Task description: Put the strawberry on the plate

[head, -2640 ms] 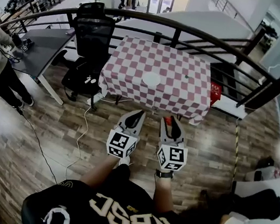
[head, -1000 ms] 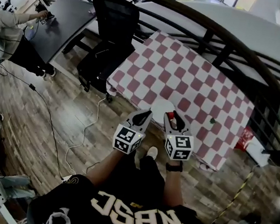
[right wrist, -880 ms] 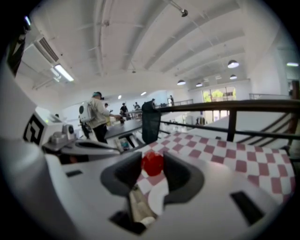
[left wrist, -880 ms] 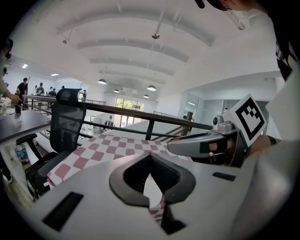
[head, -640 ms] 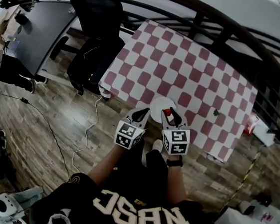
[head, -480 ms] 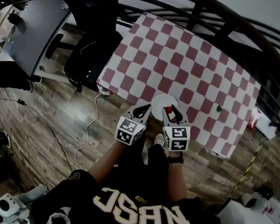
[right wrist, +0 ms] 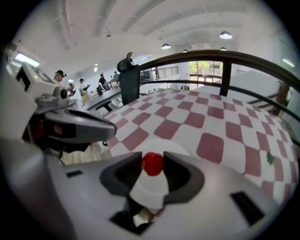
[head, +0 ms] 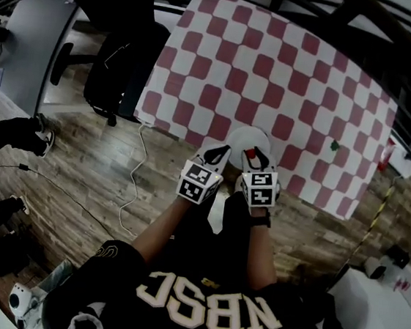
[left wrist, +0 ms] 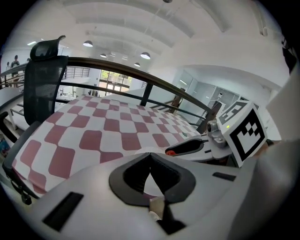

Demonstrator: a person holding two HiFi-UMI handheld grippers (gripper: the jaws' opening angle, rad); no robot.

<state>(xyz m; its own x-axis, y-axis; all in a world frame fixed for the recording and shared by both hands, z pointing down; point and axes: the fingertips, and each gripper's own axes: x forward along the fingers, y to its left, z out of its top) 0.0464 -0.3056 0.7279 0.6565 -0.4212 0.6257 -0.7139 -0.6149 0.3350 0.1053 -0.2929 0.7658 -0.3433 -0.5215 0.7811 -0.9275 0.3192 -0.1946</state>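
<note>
A red strawberry (right wrist: 152, 164) is pinched between the jaws of my right gripper (right wrist: 152, 161), which is shut on it. In the head view the strawberry (head: 251, 156) shows at the tip of the right gripper (head: 253, 158), over the near rim of the white plate (head: 247, 137). The plate (right wrist: 165, 146) lies just beyond the jaws on the red-and-white checkered table (head: 289, 74). My left gripper (head: 217, 154) hangs beside it at the plate's left edge. In the left gripper view the left gripper (left wrist: 150, 155) is shut with nothing in it.
A small green-and-red object (head: 334, 145) lies on the cloth to the right. A black office chair (head: 122, 55) stands at the table's left side, with a grey desk (head: 28, 37) beyond it. A dark railing (right wrist: 225, 58) runs behind the table. A white cable (head: 133, 181) trails on the wooden floor.
The person has walked up to the table. Both grippers have come from over the floor to the plate at the near edge, with the strawberry still held in the right one.
</note>
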